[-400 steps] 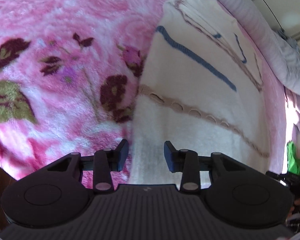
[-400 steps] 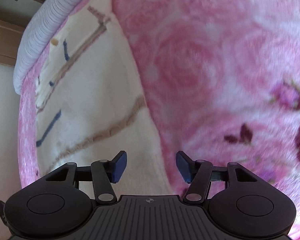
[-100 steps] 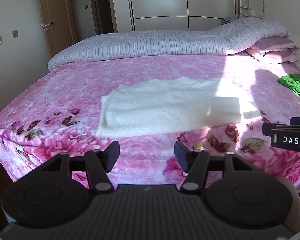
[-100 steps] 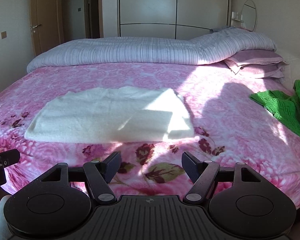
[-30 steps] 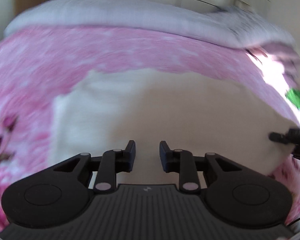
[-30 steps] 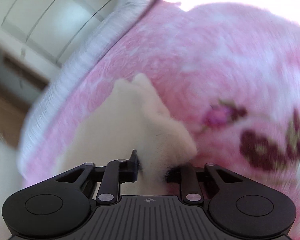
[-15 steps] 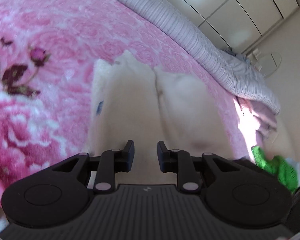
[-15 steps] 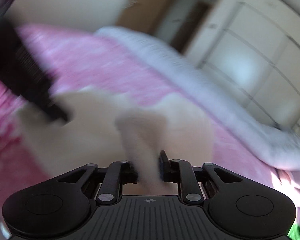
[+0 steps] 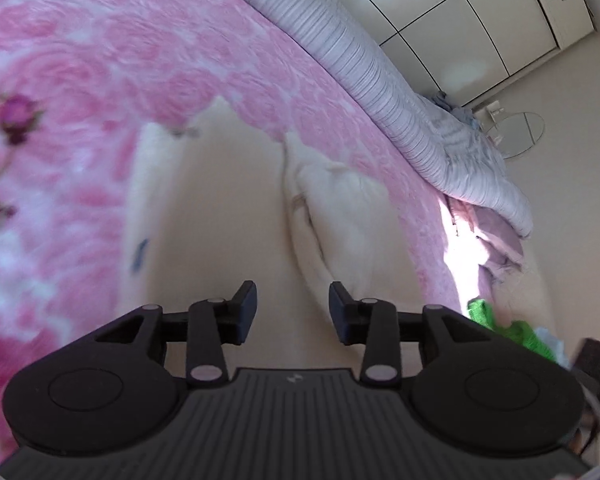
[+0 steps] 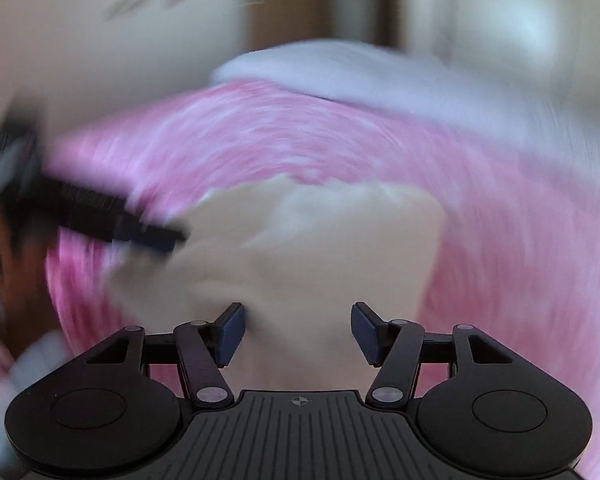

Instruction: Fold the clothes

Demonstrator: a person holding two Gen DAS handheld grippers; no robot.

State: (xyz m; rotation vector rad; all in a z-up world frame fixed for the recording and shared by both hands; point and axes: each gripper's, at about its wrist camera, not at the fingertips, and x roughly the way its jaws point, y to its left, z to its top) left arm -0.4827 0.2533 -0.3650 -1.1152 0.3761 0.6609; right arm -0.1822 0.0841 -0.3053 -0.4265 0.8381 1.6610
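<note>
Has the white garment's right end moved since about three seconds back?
Yes. The garment has been folded: its right end now lies doubled leftward over the middle, farther from the pillows on the pink blanket.

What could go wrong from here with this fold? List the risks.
1. The cream garment has a bunched flap lying unevenly on top; left as is, the fold may set lumpy.
2. Both the left gripper and the right gripper are opening with nothing pinched, so the loose layer could slump open on the pink blanket.
</note>
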